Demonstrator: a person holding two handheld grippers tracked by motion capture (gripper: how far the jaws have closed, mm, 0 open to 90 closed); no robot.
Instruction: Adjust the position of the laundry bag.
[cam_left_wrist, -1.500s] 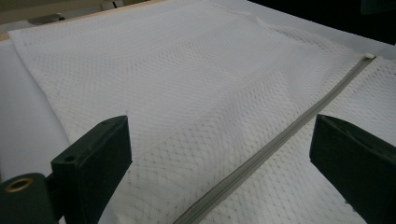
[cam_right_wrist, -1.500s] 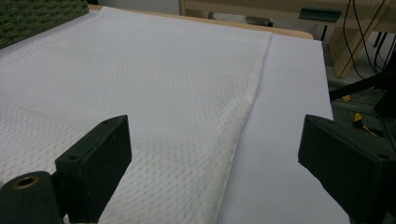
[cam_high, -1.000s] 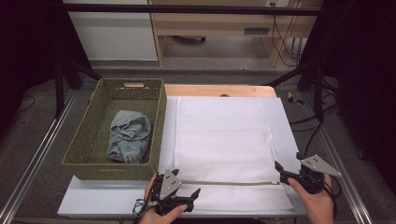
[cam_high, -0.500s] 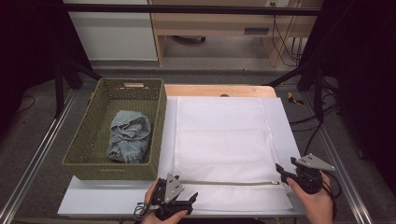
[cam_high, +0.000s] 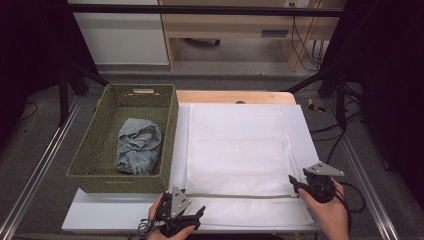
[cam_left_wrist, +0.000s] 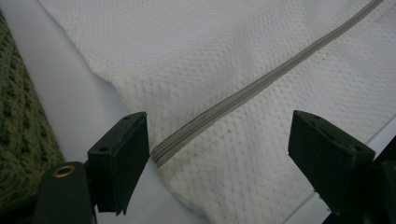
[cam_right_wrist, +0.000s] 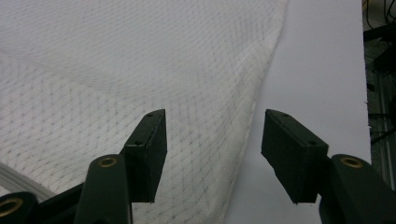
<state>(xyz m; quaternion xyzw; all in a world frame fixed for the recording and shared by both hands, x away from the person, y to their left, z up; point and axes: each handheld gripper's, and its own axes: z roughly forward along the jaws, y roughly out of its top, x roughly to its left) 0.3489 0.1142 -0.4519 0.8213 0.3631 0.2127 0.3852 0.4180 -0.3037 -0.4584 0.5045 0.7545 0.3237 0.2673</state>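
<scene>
Flat white mesh bag (cam_high: 239, 150), grey zipper (cam_left_wrist: 261, 84).

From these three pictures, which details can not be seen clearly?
- Crumpled blue denim cloth in the green woven basket, high view: its own folds hide what garment it is.
- White mesh laundry bag, grey zipper: slider too small to find.
- Left gripper: the holding hand covers its body.

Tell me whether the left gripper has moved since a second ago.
Yes. In the high view the left gripper has slid toward the near table edge, away from the basket corner. Its jaws have just been closing, with the mesh bag's zipper end between them.
</scene>
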